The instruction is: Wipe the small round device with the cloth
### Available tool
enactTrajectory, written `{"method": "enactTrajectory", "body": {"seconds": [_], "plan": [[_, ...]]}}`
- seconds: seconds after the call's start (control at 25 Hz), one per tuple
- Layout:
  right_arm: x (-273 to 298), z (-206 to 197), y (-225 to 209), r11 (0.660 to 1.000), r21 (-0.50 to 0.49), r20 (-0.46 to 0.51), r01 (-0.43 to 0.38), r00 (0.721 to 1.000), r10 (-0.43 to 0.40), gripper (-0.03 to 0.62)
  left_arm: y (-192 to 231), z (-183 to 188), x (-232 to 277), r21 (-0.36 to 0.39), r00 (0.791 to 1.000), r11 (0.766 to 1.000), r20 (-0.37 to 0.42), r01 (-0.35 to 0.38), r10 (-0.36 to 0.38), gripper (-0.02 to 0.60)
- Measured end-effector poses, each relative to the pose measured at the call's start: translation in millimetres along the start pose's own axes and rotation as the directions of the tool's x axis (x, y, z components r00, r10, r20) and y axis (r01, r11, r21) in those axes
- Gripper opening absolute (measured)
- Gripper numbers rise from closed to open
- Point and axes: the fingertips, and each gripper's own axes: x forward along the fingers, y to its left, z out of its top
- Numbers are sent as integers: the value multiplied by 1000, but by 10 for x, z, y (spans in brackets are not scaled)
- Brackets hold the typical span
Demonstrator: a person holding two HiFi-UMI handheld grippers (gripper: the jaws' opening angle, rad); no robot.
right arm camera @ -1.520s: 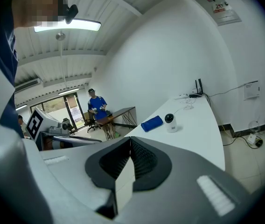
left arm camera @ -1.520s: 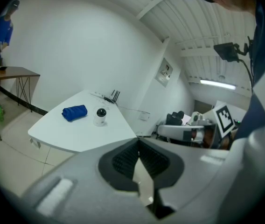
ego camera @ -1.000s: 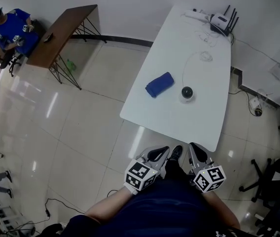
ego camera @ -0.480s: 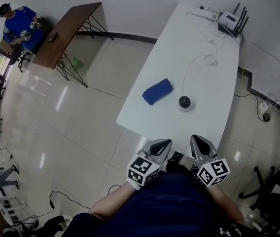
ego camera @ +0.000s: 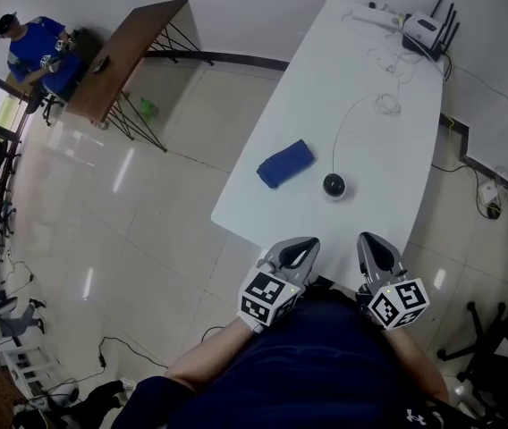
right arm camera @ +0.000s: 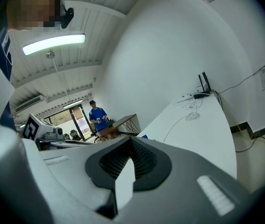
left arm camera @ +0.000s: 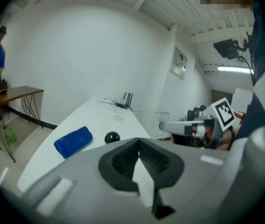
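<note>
A small round black device [ego camera: 334,184] on a white base sits on the long white table [ego camera: 388,177], with a thin white cable running from it toward the far end. A rolled blue cloth [ego camera: 284,164] lies just to its left; both also show in the left gripper view, the cloth [left arm camera: 73,141] and the device [left arm camera: 112,136]. My left gripper [ego camera: 300,250] and right gripper [ego camera: 369,247] hang side by side at the table's near edge, short of both objects. Each is shut and holds nothing.
A router [ego camera: 428,30] and a power strip [ego camera: 375,12] with loose cables lie at the table's far end. A brown desk [ego camera: 120,56] with a person in blue [ego camera: 35,45] beside it stands at the far left. Shiny tiled floor surrounds the table.
Both grippers have moved forward to the table's near edge, and the table now sits closer in the head view. The cloth and device have not moved.
</note>
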Motion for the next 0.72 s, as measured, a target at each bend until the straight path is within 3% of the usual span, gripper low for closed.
{"method": "enactTrajectory", "body": {"seconds": [0.16,0.24,0.36,0.52,0.6,0.72], "plan": [[39,32,-40,1000,6,4,11,1000,-11,11,389,70,143,44,997,996,-6,-77,77,80],[61,43,-60,1000,7,6,21,1000,-21,11,676,84,243,106,992,987,-21,-122,125,87],[101,62,-77,999,11,8,42,999,-42,11,1146,44,460,236,980,956,-51,-173,190,100],[164,68,-93,997,12,-2,77,997,-77,11,1653,-131,877,405,963,901,-139,-158,232,144],[199,55,-104,995,15,-9,94,995,-94,11,1876,-289,1078,468,939,873,-220,-136,265,162],[241,40,-129,992,19,-22,123,992,-123,11,2158,-627,1312,518,875,851,-371,-83,311,234]]}}
